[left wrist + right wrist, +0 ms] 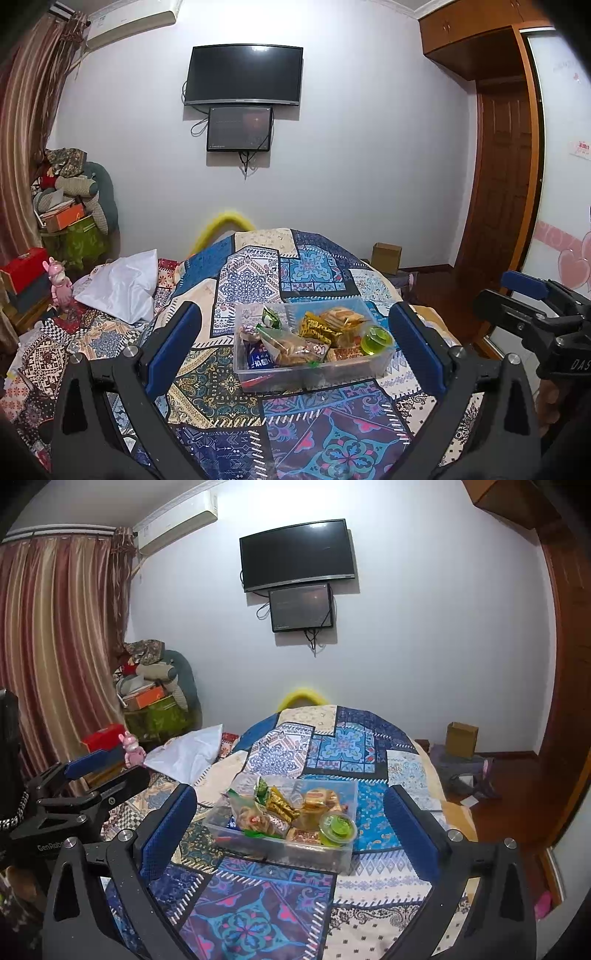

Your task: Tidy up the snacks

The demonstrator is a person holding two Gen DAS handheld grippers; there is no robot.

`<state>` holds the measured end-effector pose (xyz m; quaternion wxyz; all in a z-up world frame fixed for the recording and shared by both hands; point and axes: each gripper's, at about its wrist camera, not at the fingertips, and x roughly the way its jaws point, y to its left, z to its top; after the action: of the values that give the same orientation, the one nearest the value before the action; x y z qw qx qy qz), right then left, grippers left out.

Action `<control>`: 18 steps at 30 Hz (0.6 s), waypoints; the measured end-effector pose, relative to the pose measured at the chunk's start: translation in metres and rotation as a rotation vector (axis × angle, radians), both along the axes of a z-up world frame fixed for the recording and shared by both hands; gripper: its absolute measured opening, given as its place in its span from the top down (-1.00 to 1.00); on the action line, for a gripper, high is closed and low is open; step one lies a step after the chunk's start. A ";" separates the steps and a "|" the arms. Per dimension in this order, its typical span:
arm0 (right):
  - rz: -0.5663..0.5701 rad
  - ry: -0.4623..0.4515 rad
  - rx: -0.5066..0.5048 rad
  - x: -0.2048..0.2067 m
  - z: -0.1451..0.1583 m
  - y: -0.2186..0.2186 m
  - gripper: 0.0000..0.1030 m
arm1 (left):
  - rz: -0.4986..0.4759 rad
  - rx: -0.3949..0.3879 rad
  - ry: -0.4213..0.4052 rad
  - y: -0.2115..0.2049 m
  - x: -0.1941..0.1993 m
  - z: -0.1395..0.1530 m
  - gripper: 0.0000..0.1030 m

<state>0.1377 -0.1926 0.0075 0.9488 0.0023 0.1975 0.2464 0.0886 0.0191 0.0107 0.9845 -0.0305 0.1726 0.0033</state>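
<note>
Left gripper (295,343) hovers above the near part of the bed (258,273), fingers (173,347) spread wide, nothing between them. It is aimed at the clear plastic snack box (384,360), not touching it.

The box sits on the patchwork bedspread (317,435), about mid-bed, nearer the right edge than the left. Contents left to right, from the left wrist view: blue packet (258,360) low at the box's left end, green wrapper (271,318) standing up behind it, clear bag of brown biscuits (291,347) lying across the middle, yellow-gold wrappers (317,326), orange-wrapped cakes (341,316) at the back right, green jelly cup (376,338) at the right end. No loose snacks show on the bedspread around the box.

Right gripper (290,829) likewise up off the bed, fingers (410,834) released wide, empty, box framed between them but apart. Each gripper shows in the other's view, well to the side.

Step, as a judgement: either the collecting is essentially finished with everything in the box, or this is the approach before sorting what's inside; can't tell which. Next move would call for lowering one gripper onto a top item. The jelly cup or upright green wrapper look easiest, and the fingers must narrow a lot first. The biscuit bag is soft and may deform or slip; the box is light and could slide on the fabric if nudged.
</note>
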 end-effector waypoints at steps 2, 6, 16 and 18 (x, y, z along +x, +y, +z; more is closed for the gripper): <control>-0.001 0.000 0.000 0.000 0.000 0.000 -0.96 | 0.000 -0.001 0.000 0.000 0.000 0.000 -0.99; -0.002 0.002 0.001 0.000 -0.001 0.000 -0.97 | -0.003 0.002 0.004 0.000 -0.001 -0.002 -0.99; -0.002 0.006 0.003 0.000 -0.001 -0.002 -0.97 | -0.003 -0.001 0.006 0.000 -0.002 -0.002 -0.99; -0.002 0.007 0.003 0.000 0.000 -0.003 -0.97 | -0.004 0.000 0.006 0.001 -0.002 -0.002 -0.99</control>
<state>0.1377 -0.1953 0.0072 0.9484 0.0048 0.2004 0.2456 0.0868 0.0197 0.0084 0.9840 -0.0304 0.1756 0.0012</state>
